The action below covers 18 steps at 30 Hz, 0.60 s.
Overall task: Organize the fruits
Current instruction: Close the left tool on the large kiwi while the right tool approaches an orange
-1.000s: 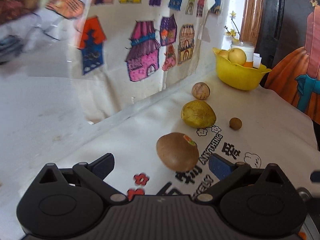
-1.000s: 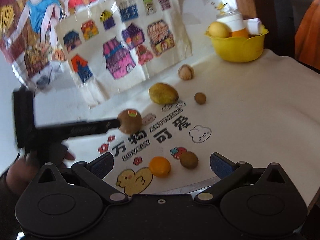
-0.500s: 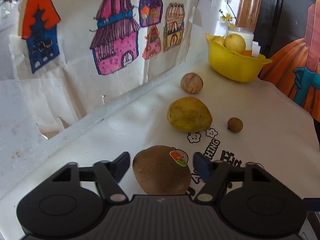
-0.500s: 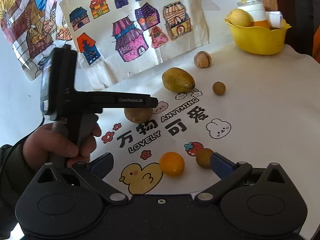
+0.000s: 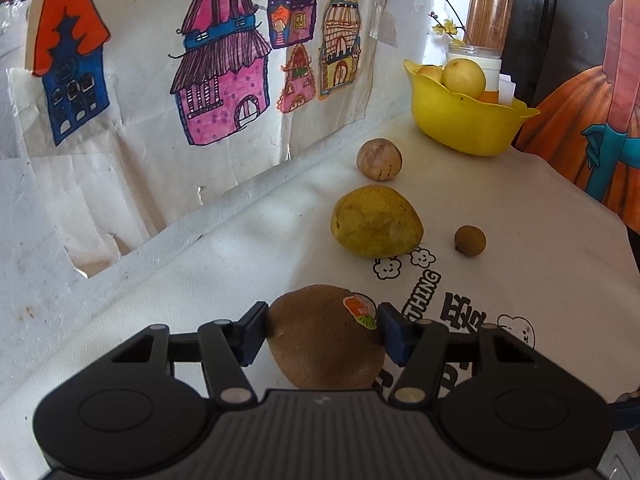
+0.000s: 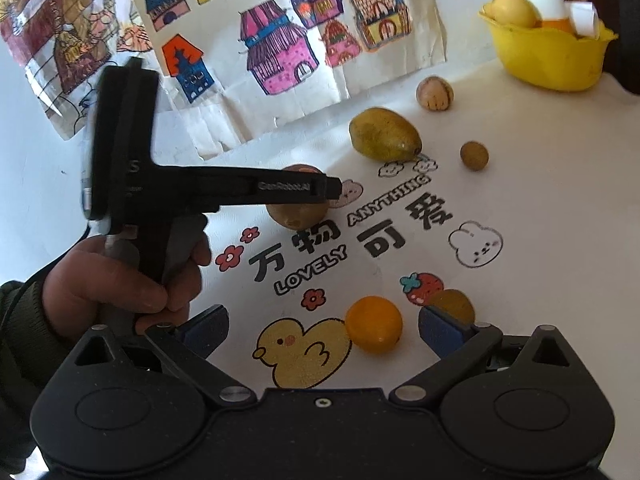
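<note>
My left gripper (image 5: 322, 332) is shut on a brown kiwi (image 5: 326, 340) with a sticker; both blue pads touch its sides on the white cloth. Beyond it lie a yellow-green mango (image 5: 376, 222), a small brown longan (image 5: 470, 241) and a pale round fruit (image 5: 379, 159). A yellow bowl (image 5: 460, 124) with fruit stands at the back right. In the right wrist view the left gripper (image 6: 316, 190) covers the kiwi (image 6: 298, 216). My right gripper (image 6: 322, 332) is open and empty above an orange (image 6: 374, 330) and a small brown fruit (image 6: 454, 304).
A wall with house drawings (image 5: 224, 92) runs along the cloth's far left edge. The mango (image 6: 384, 135), longan (image 6: 474, 155) and bowl (image 6: 548, 58) also show in the right wrist view. A white jar (image 5: 476, 60) stands behind the bowl.
My left gripper moved forward around the kiwi and closed on it. My right gripper shifted slightly closer to the orange and stayed open.
</note>
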{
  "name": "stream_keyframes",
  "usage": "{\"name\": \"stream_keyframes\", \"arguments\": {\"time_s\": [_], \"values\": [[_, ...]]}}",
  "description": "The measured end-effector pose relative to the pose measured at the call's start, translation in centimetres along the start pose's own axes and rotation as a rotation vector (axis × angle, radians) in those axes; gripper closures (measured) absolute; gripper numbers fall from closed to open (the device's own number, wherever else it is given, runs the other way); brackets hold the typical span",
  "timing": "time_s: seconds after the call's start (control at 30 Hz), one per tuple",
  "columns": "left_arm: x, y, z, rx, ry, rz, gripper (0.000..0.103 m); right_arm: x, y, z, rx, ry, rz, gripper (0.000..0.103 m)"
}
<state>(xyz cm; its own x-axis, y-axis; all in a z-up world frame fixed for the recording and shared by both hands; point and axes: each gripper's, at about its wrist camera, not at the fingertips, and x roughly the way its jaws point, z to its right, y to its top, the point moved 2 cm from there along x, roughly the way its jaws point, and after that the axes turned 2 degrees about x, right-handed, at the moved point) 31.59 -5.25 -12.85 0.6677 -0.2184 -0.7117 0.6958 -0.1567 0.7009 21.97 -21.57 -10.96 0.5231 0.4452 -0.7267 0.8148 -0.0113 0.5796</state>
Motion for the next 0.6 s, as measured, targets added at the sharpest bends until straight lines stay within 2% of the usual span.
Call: {"name": "stream_keyframes", "arguments": {"time_s": [0.3, 0.47, 0.6], "values": [[-0.4, -0.3, -0.4, -0.010, -0.016, -0.006, 0.040, 1.9, 0.0, 0.6, 0.011, -0.036, -0.039, 0.014], [-0.2, -0.2, -0.5, -0.029, -0.020, -0.006, 0.040, 2.1, 0.1, 0.6, -0.005, -0.052, -0.045, 0.016], [-0.1, -0.2, -0.6, -0.032, -0.021, -0.005, 0.040, 2.3, 0.2, 0.5, -0.033, -0.072, -0.043, 0.026]]}}
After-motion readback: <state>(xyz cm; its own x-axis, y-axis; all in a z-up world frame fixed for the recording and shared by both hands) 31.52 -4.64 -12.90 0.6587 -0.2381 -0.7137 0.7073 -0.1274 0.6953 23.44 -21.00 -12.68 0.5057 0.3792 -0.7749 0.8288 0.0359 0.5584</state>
